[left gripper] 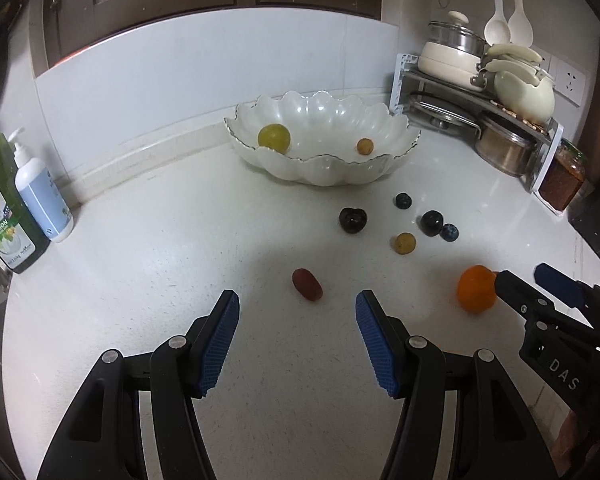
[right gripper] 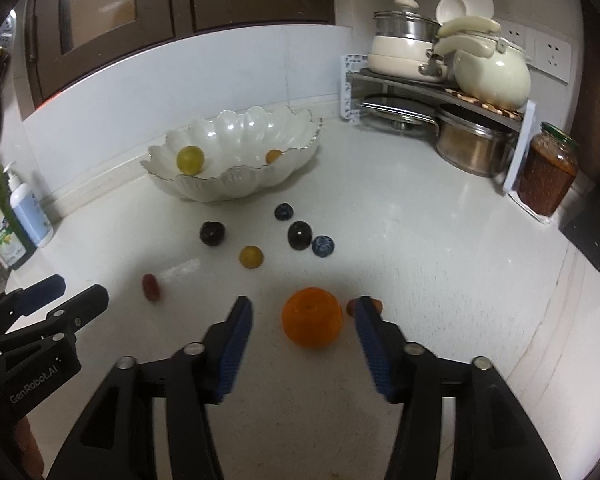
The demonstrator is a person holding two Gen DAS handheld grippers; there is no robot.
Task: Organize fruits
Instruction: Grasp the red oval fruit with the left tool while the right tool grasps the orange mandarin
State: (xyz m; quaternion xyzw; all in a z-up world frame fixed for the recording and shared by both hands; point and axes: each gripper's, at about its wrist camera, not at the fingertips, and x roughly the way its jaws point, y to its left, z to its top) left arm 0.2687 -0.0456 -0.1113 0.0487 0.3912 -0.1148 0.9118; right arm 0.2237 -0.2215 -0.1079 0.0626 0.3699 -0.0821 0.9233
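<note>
While two fruits already sit in the bowl, the right gripper hovers, fingers spread, around the orange (untouched). Next, pinch gently; the left gripper gapes near the red grape on the counter.

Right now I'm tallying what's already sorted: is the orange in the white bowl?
No, the orange sits on the countertop, well apart from the white bowl, which holds only two small yellowish fruits.
</note>
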